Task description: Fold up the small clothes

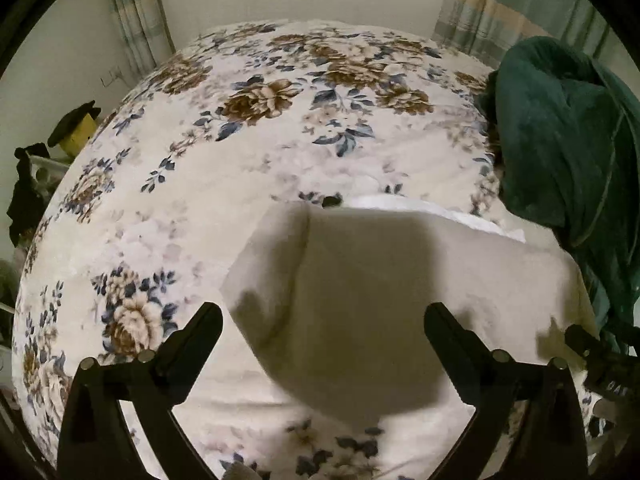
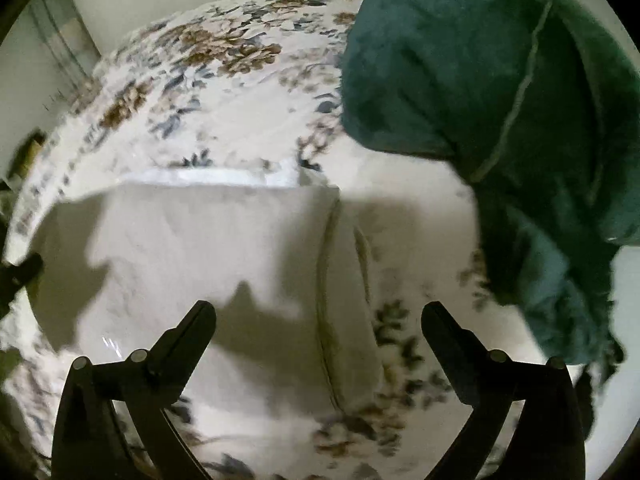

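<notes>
Left gripper point(image 1: 323, 322) hovered above the bed, jaws spread wide and gripping nothing, aimed down at the cream garment point(image 1: 360, 280) lying flat on the floral bedspread point(image 1: 160, 200). Right gripper point(image 2: 319, 320) hung likewise, jaws apart and empty, over the garment's seamed right edge; green blanket point(image 2: 500, 80) heaped just beside.

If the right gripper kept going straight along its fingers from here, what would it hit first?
Most likely the cream folded garment lying on the floral bedspread: the open right gripper points at it near its seamed right edge. The green fleece sits off to the right, outside that line. Depth is unclear.
</notes>
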{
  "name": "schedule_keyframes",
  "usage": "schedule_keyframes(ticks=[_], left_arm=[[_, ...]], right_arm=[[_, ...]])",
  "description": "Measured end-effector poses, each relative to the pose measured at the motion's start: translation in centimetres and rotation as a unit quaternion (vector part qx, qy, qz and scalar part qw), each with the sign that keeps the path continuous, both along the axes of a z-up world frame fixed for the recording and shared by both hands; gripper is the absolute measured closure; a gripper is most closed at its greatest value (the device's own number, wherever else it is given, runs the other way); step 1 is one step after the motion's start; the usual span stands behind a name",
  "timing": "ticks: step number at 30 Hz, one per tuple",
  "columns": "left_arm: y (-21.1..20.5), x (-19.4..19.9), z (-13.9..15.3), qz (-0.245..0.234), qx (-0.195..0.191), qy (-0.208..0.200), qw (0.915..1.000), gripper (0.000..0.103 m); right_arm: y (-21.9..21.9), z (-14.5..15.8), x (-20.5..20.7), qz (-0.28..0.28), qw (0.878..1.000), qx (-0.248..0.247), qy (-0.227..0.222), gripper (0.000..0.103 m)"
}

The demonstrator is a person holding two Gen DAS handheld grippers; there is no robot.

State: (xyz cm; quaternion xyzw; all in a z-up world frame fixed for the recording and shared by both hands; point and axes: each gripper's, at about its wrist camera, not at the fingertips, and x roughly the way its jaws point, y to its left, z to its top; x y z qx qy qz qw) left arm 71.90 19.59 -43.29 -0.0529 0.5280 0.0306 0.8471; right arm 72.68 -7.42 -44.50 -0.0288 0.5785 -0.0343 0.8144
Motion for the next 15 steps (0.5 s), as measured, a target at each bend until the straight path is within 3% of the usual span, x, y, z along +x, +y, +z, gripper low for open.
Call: schedule_keyframes(ticks=[3,8,15], left_arm=[[-1.4,-2.0,1.0,-0.008,0.007,0.007,0.9999,0.000],[-3.1,-5.9,4.4,-0.011,0.021,-0.005,0.9997,0.000],[-4.9,-13.8,12.4,-0.021,0.039,-0.051,0.9977,0.000]], right_arm=[[0.2,1.6,-2.4,-0.001,1.000,-0.012,-0.005,0.000],[0.2,7.0,-7.4,-0.008,0.998,-0.035,-0.053,0.000],[-0.4,16.7,-15.4,-0.015,0.993,-0.044,-0.112,0.000]])
